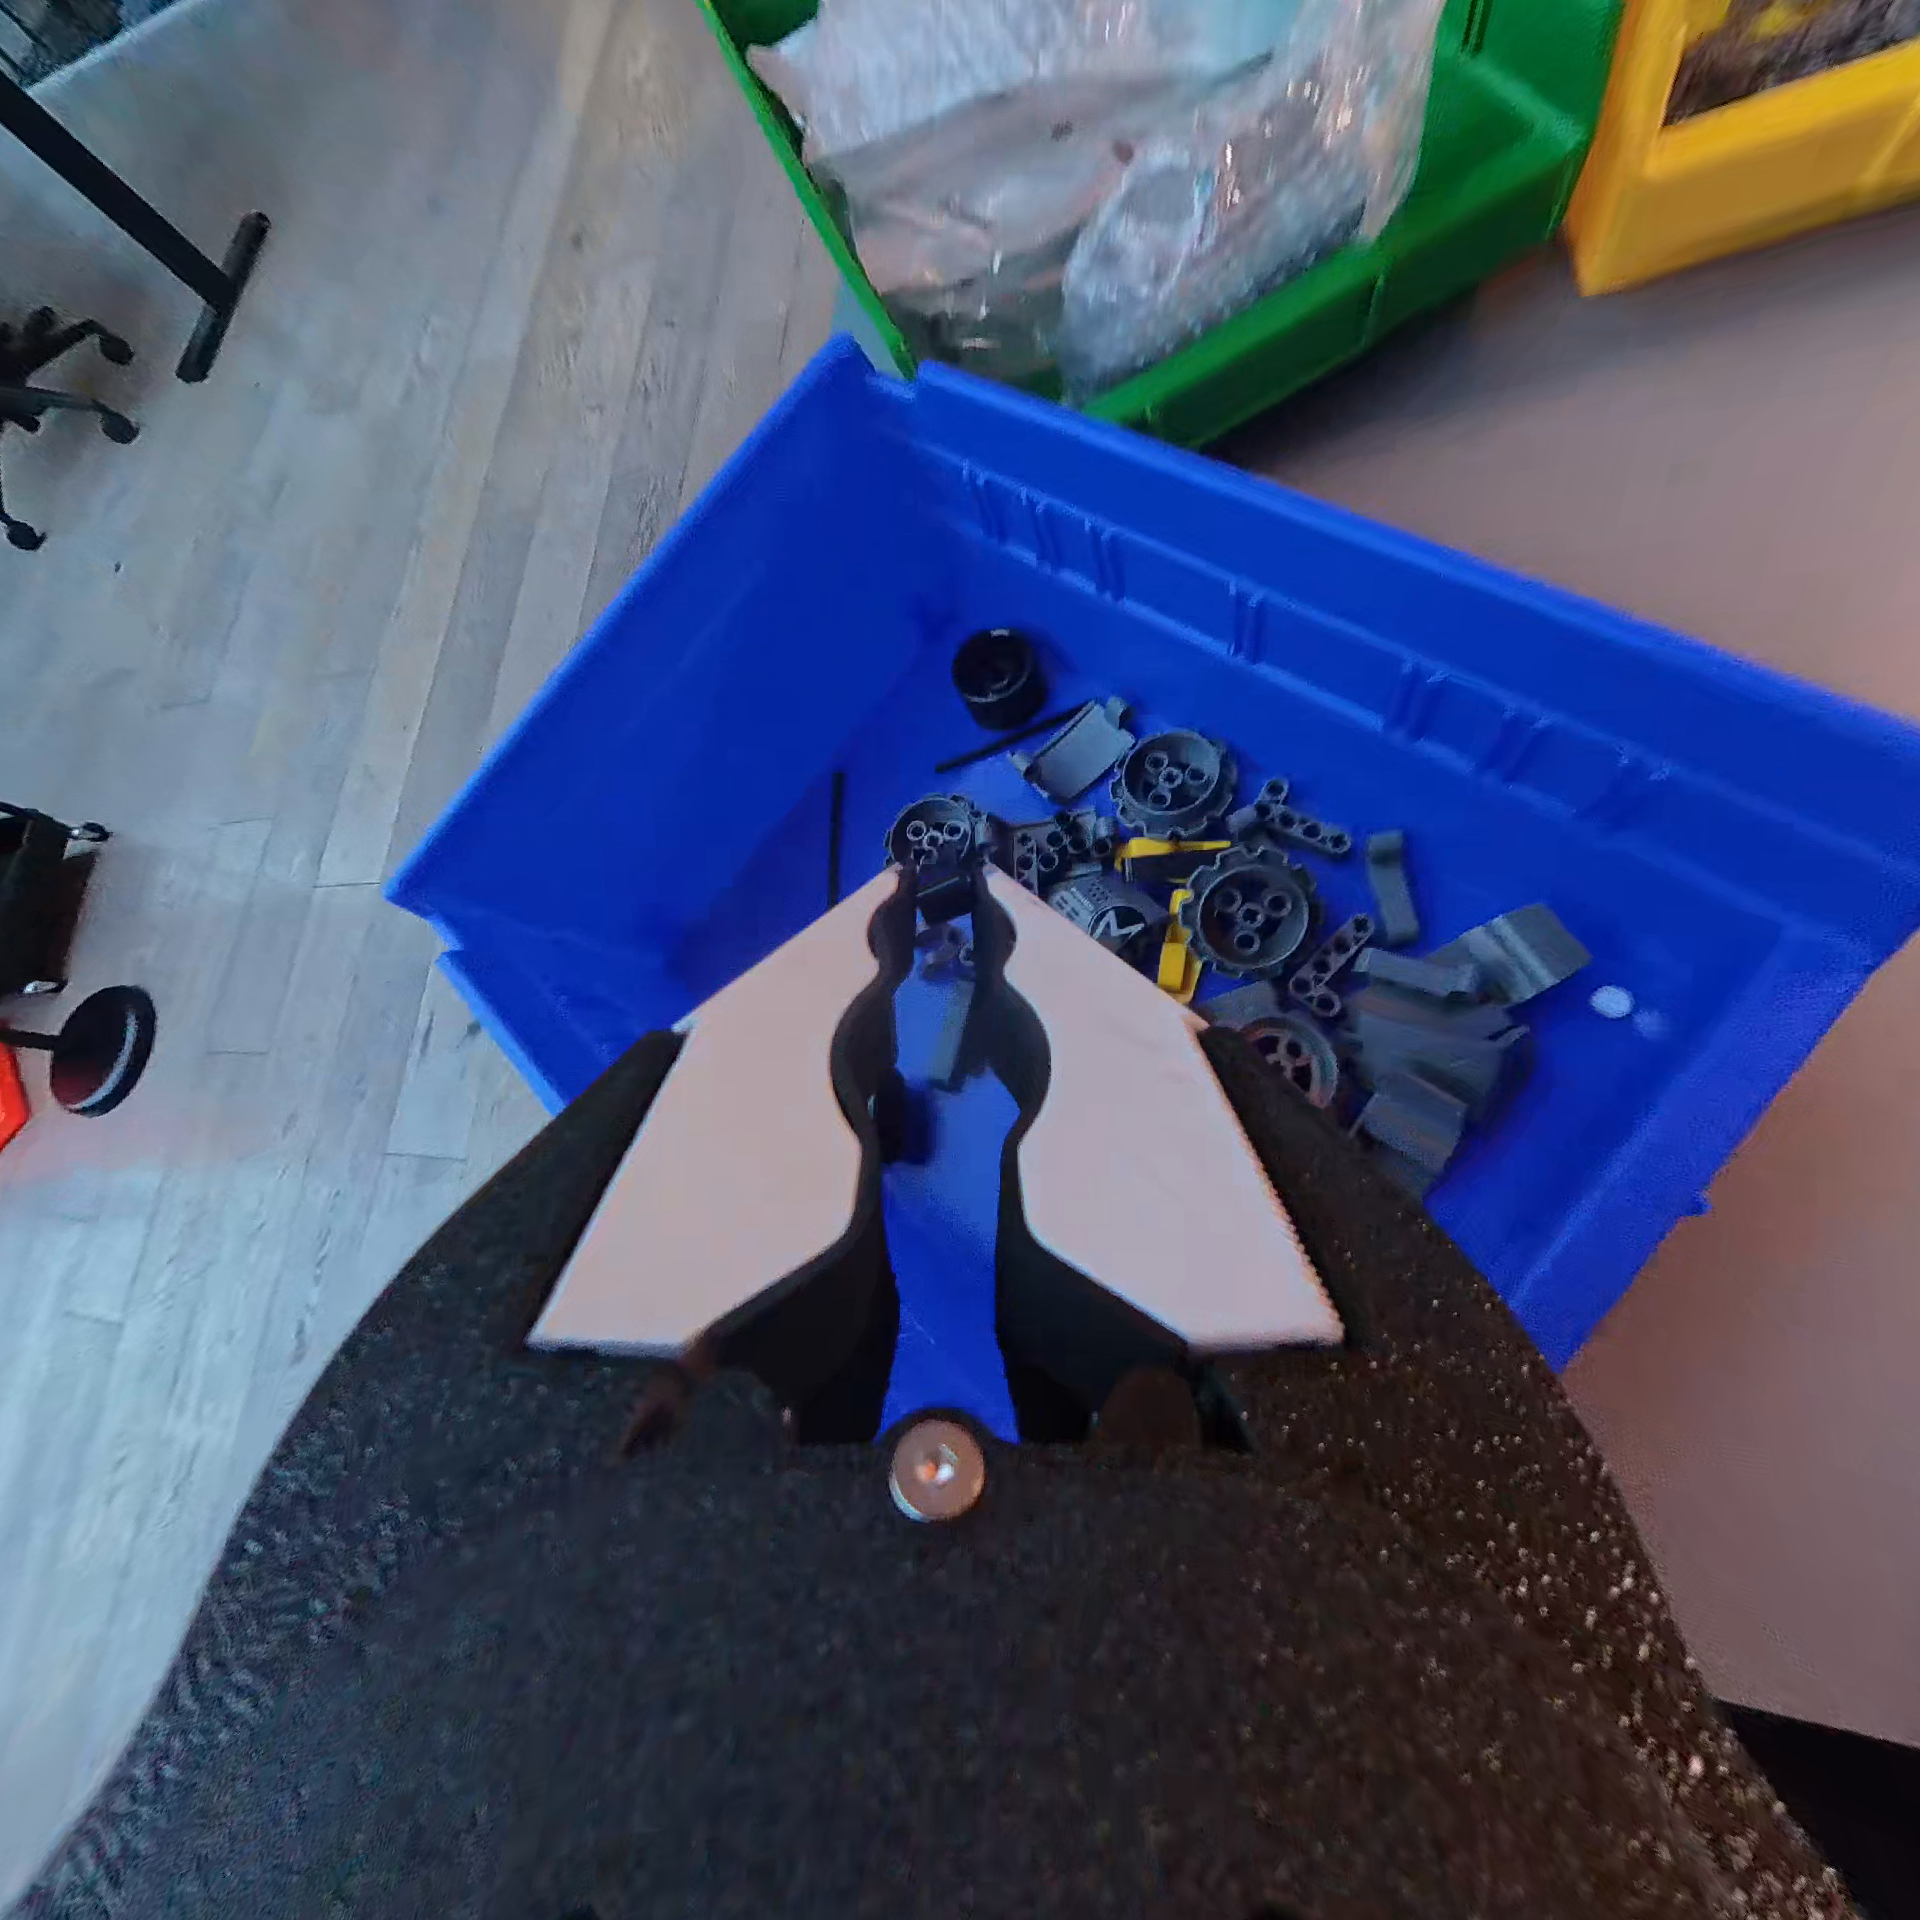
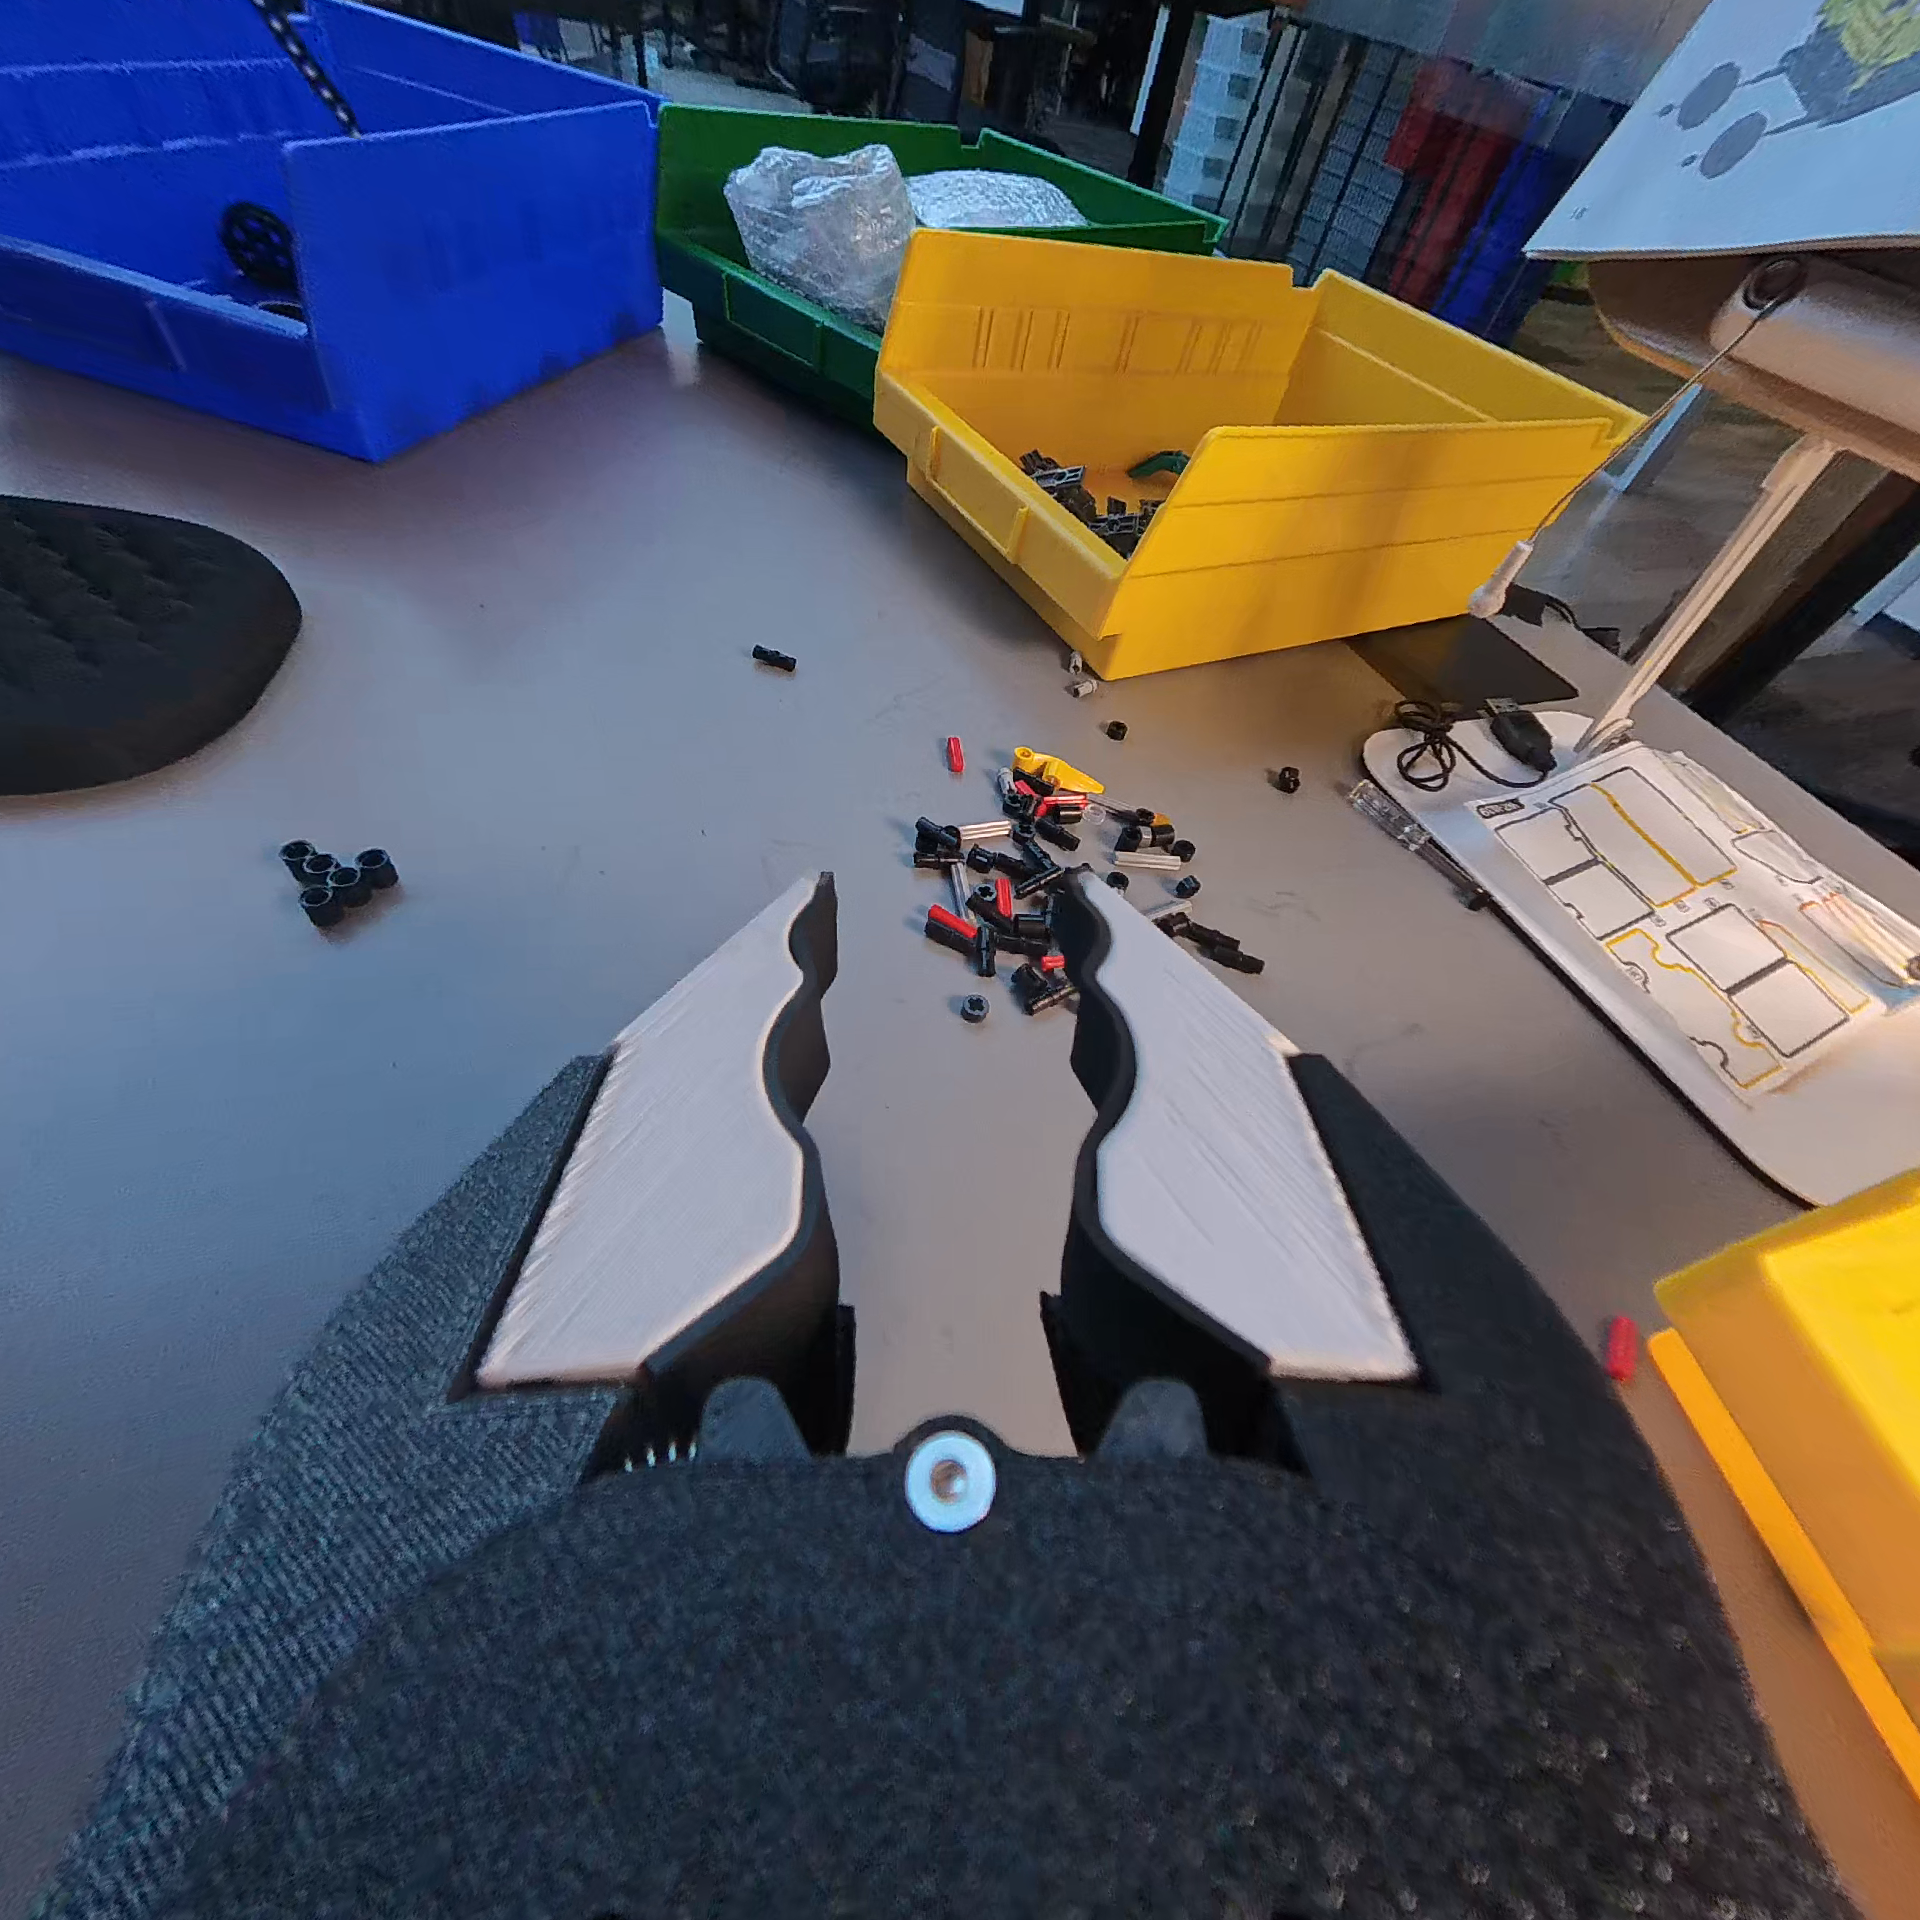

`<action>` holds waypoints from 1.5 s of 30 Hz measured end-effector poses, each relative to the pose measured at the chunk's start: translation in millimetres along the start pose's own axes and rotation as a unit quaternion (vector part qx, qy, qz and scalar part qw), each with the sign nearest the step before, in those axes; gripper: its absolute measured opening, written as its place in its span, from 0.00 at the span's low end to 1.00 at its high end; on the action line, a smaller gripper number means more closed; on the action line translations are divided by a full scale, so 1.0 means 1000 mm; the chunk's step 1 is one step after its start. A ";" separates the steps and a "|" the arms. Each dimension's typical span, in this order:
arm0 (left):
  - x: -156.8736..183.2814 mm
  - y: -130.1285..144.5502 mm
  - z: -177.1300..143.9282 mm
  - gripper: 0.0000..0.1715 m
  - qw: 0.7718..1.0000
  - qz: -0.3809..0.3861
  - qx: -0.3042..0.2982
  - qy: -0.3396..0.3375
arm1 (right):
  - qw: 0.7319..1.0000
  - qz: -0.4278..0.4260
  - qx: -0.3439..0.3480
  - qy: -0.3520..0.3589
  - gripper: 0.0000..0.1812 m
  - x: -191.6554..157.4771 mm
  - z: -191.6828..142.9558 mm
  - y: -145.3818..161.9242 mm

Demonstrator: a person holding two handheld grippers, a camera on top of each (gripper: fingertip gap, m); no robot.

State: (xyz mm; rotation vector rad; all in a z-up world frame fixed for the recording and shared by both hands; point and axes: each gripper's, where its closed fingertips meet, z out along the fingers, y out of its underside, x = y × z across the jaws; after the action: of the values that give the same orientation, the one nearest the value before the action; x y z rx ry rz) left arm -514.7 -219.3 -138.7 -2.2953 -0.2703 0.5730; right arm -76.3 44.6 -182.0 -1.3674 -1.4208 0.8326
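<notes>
My left hand-held gripper hangs over the open blue plastic bin, tips nearly together on a small dark grey plastic block from the heap of grey toothed wheels and beams. It looks pinched, though I cannot be certain. Such a piece should be light, stiff and smooth, so the flat sides are the place to grip. My right hand-held gripper is spread wide and empty just above the grey table, its tips near the scatter of small black and red pins, which I judge are apt to roll.
</notes>
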 end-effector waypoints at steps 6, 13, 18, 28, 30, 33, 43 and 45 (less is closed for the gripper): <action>0.011 0.026 0.025 0.06 0.995 0.069 -0.073 0.001 | 1.000 0.006 -0.003 0.007 0.23 0.002 -0.004 0.005; 0.035 0.044 0.013 0.18 0.987 0.069 -0.129 0.067 | 1.000 0.024 -0.001 0.003 0.23 0.004 -0.003 0.008; 0.044 -0.016 -0.020 0.19 0.995 0.010 0.022 0.096 | 0.999 0.033 0.007 0.000 0.24 0.004 -0.004 0.006; 0.237 -0.108 -0.046 0.27 0.925 0.061 0.180 0.329 | 0.998 0.056 0.019 0.004 0.33 0.009 -0.007 -0.001; 0.279 -0.098 -0.017 0.25 0.926 0.086 0.135 0.341 | 0.998 0.055 0.021 0.004 0.33 0.010 -0.009 -0.003; 0.322 -0.084 0.030 0.22 0.929 0.110 0.070 0.345 | 0.998 0.052 0.023 0.003 0.33 0.010 -0.013 -0.005; 0.354 -0.065 0.081 0.03 0.923 0.146 -0.017 0.356 | 0.998 0.051 0.025 -0.003 0.31 0.014 -0.018 -0.004; 0.358 -0.067 0.079 0.03 0.919 0.156 -0.013 0.361 | 0.998 0.057 0.026 -0.004 0.31 0.015 -0.018 -0.003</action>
State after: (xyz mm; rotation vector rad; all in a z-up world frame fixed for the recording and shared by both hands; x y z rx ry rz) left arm -240.3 3.6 -255.8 -2.4160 0.4539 -0.1591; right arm -59.5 56.5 -170.9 -1.4168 -1.3281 0.9438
